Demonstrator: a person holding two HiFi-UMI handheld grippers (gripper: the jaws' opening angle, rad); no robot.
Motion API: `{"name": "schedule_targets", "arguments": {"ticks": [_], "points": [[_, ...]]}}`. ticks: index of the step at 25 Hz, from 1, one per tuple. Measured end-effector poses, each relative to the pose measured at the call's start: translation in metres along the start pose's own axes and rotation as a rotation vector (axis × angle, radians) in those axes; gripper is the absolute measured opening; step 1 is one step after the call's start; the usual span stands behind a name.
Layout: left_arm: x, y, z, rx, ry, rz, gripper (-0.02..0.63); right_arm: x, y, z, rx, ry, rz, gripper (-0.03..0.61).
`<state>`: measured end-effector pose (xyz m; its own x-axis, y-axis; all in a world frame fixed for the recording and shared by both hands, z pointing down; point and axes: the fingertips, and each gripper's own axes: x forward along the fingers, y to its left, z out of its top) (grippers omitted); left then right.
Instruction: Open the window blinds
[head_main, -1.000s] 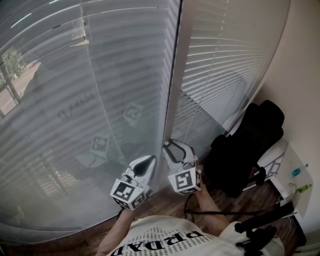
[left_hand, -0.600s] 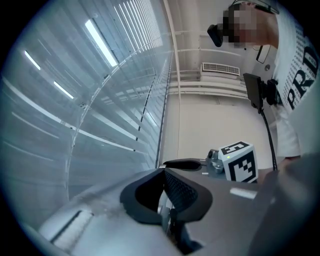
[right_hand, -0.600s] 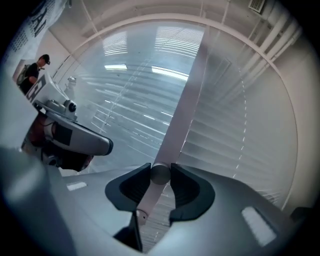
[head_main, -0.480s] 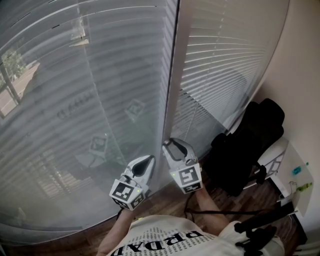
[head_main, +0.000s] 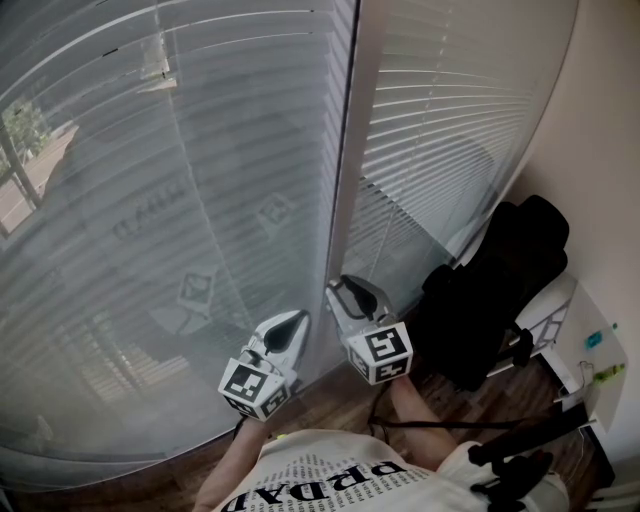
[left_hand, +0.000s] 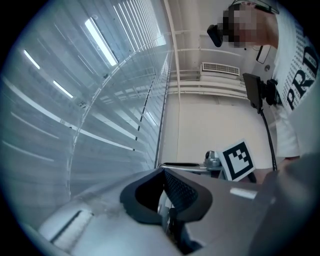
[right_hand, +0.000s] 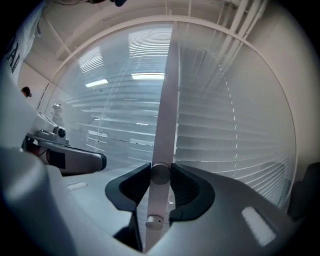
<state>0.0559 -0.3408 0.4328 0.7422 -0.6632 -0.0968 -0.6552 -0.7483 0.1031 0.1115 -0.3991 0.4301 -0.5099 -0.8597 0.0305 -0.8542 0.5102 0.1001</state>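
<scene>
Two blinds (head_main: 150, 200) (head_main: 450, 130), two grippers (head_main: 296, 318) (head_main: 340, 290), knob (right_hand: 160, 173) seemingly gripped

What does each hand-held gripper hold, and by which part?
The right hand-held gripper clamps the round knob on the vertical frame bar, with its pads on the knob's sides. The left hand-held gripper is shut on nothing.

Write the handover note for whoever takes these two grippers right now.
Right gripper: jaws closed on the round knob on the window post.
Left gripper: jaws together, empty, held just left of the post.
Blinds: the left blind lets the outside show through its slats; the right blind looks shut.
Done: knob gripped.
Left: probably twist the knob until the slats open, then release. Which blind the knob drives cannot be told.
</scene>
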Motion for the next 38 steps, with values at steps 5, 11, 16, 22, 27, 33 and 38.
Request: {"name": "schedule_targets", "arguments": {"ticks": [5,11,16,22,27,33,38], "points": [[-0.001,0.001,0.000,-0.001,-0.001,0.000,-0.006,0.000,-0.001,0.000,0.075,-0.002,0.000,0.133],[0.000,0.002,0.003,-0.001,0.000,0.006,-0.006,0.001,-0.003,-0.001,0.177,-0.006,-0.004,0.133],[0.001,0.001,0.002,-0.002,-0.002,-0.003,-0.007,0.001,-0.005,-0.002,0.287,-0.017,0.010,0.133],[0.000,0.001,0.002,0.004,-0.005,-0.006,-0.006,0.001,-0.006,-0.003,0.308,-0.016,0.012,0.133],[0.001,0.000,0.002,0.003,0.004,-0.005,-0.007,0.001,-0.005,-0.003,0.269,-0.013,0.002,0.133],[0.002,-0.002,0.001,0.008,0.008,-0.018,-0.006,0.001,-0.002,-0.002,0.015,0.056,-0.026,0.135],[0.003,-0.003,0.002,0.006,0.004,-0.021,-0.006,-0.003,0.005,0.003,-0.268,0.100,-0.035,0.145]]}}
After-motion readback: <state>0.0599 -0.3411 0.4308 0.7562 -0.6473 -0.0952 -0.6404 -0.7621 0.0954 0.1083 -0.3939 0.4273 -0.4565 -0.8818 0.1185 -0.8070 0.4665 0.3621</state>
